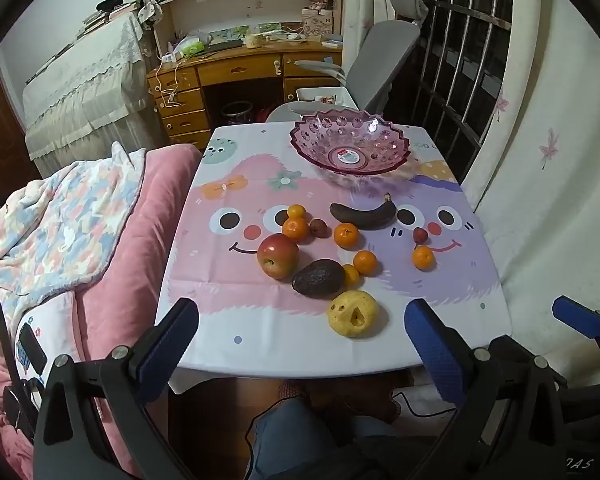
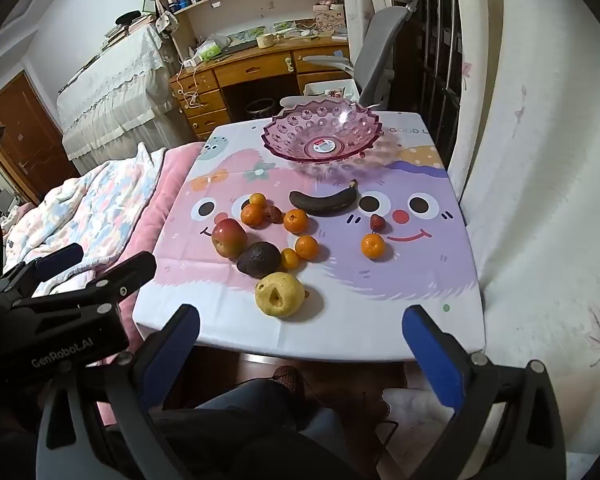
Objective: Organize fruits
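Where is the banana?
In both views the dark banana lies on the tablecloth, just in front of the pink bowl, behind the tangerines.

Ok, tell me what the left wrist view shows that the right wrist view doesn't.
Only the left wrist view: the right tongs' blue tip at its lower right edge. Only the right wrist view: the left tongs seen from the side, and a brown door. Both: the empty pink bowl, banana, apple, avocado and yellow pear on the tablecloth, each view framed by its own open tongs.
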### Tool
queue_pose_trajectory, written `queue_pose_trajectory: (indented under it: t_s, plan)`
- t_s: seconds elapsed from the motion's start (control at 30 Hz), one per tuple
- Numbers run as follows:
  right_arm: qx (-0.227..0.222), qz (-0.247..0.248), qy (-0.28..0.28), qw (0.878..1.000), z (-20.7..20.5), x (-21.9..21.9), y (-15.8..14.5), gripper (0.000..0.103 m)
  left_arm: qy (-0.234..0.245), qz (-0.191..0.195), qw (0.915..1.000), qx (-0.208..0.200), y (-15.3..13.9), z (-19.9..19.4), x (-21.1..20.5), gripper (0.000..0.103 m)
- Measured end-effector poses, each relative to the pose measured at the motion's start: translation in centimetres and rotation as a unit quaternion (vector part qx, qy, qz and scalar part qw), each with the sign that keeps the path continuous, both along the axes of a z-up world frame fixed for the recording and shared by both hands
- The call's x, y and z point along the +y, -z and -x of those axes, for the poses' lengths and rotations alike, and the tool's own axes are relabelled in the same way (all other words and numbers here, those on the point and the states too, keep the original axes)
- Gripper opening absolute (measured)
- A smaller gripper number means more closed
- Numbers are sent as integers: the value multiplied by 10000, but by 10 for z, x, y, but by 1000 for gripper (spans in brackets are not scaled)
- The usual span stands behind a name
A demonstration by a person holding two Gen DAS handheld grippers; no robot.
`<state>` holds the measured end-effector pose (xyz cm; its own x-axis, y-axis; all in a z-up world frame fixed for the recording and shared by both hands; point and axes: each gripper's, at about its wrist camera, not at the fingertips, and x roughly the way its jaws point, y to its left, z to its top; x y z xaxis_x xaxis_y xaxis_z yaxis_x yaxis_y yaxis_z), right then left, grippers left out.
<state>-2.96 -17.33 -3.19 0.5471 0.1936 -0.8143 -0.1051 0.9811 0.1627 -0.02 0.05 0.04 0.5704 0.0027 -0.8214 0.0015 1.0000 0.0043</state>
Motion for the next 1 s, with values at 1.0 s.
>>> queue_pose_trajectory:
  t_s: [1.0]
  plan:
    - [0,9,-8,10000,2,-7,1,102,-7,2,10000,-31,0,0,0,102]
